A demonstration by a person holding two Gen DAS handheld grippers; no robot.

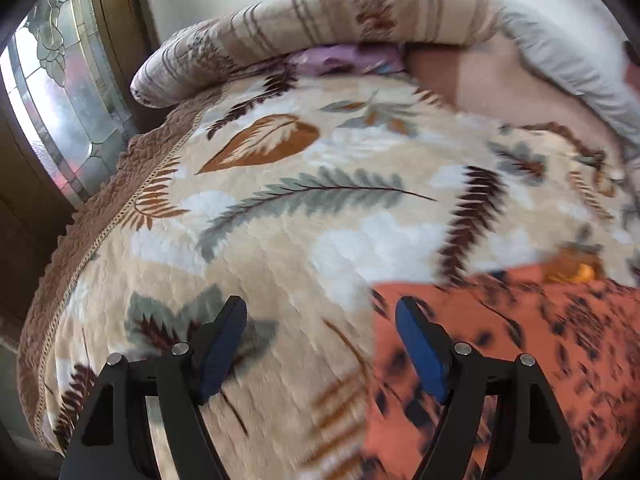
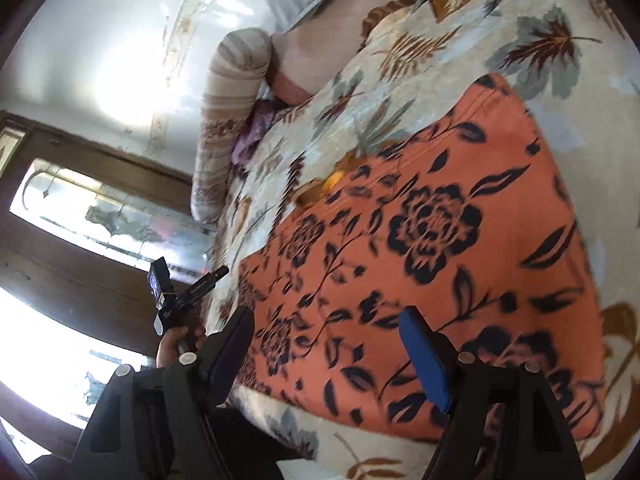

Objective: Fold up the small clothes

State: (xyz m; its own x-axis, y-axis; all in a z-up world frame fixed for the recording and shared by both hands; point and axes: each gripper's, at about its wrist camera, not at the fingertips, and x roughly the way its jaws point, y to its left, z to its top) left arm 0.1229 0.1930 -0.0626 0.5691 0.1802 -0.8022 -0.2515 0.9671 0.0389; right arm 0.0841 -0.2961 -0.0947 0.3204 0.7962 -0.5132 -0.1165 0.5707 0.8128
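An orange garment with a dark flower print (image 2: 432, 256) lies flat on the leaf-patterned bedspread (image 2: 440, 60). In the left wrist view the garment (image 1: 520, 344) fills the lower right, blurred. My left gripper (image 1: 320, 344) is open and empty above the bedspread (image 1: 280, 208), at the garment's left edge. My right gripper (image 2: 328, 356) is open and empty, hovering over the near part of the garment. The left gripper also shows in the right wrist view (image 2: 180, 304), held in a hand beside the bed.
A rolled striped blanket (image 1: 320, 20) and a purple cloth (image 1: 336, 58) lie at the head of the bed. A pink sheet (image 1: 500, 88) shows at the back right. A wooden door with patterned glass (image 1: 60, 112) stands left of the bed.
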